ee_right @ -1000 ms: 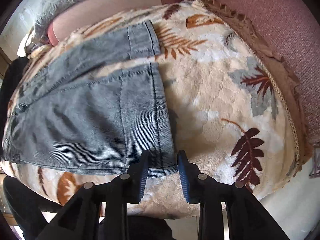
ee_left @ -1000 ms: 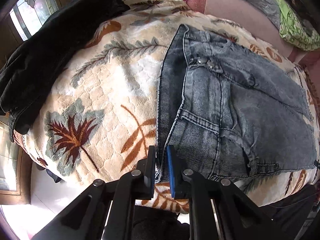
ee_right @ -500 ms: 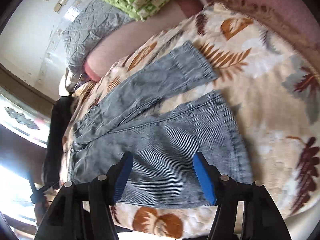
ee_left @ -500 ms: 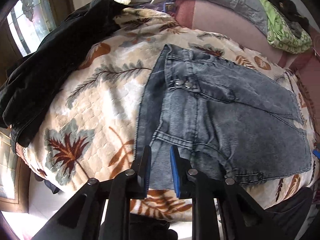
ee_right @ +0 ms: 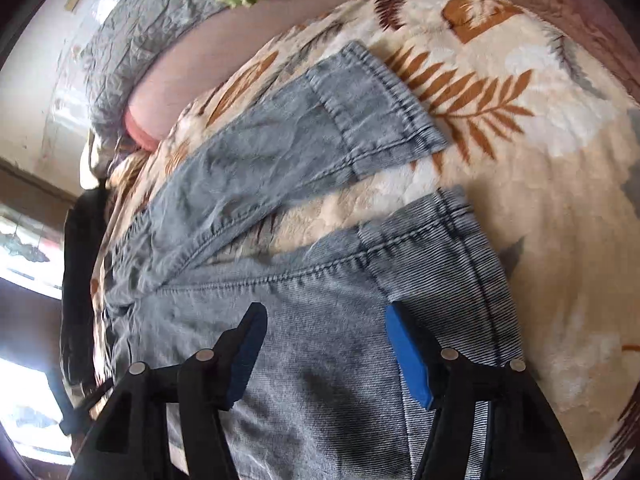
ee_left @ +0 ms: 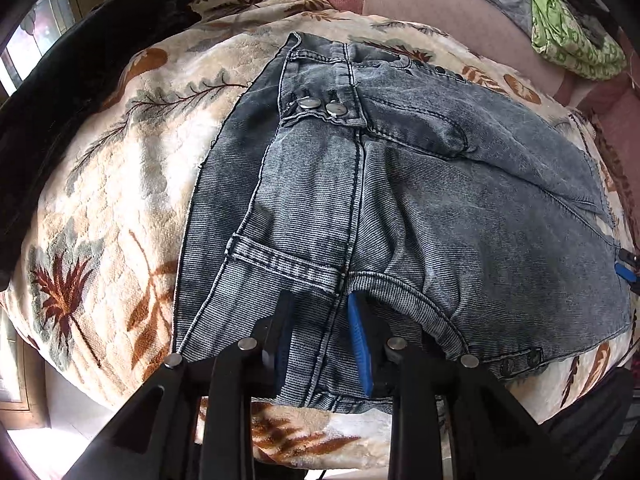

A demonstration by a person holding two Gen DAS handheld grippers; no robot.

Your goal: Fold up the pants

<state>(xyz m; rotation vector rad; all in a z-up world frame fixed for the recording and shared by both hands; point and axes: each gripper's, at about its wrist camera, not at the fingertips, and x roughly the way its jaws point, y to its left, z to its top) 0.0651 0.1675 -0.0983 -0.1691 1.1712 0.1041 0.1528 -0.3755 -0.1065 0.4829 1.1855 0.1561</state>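
Grey-blue denim pants (ee_left: 420,208) lie spread on a leaf-patterned blanket (ee_left: 120,184), waistband with two metal buttons (ee_left: 320,106) toward the left. My left gripper (ee_left: 318,312) sits at the near waistband corner with its jaws partly apart around a strip of denim. In the right wrist view both legs (ee_right: 280,152) lie apart, cuffs to the right. My right gripper (ee_right: 326,320) is wide open just above the near leg (ee_right: 360,300), holding nothing.
A black jacket (ee_left: 60,92) lies along the blanket's left edge. A green patterned cloth (ee_left: 572,28) and a grey quilt (ee_right: 132,44) sit on the pink sofa back (ee_left: 440,4) behind. The blanket's near edge drops to the floor.
My left gripper moved forward over the waistband and its jaws widened. My right gripper let go of the near cuff, opened wide and drew back over the leg.
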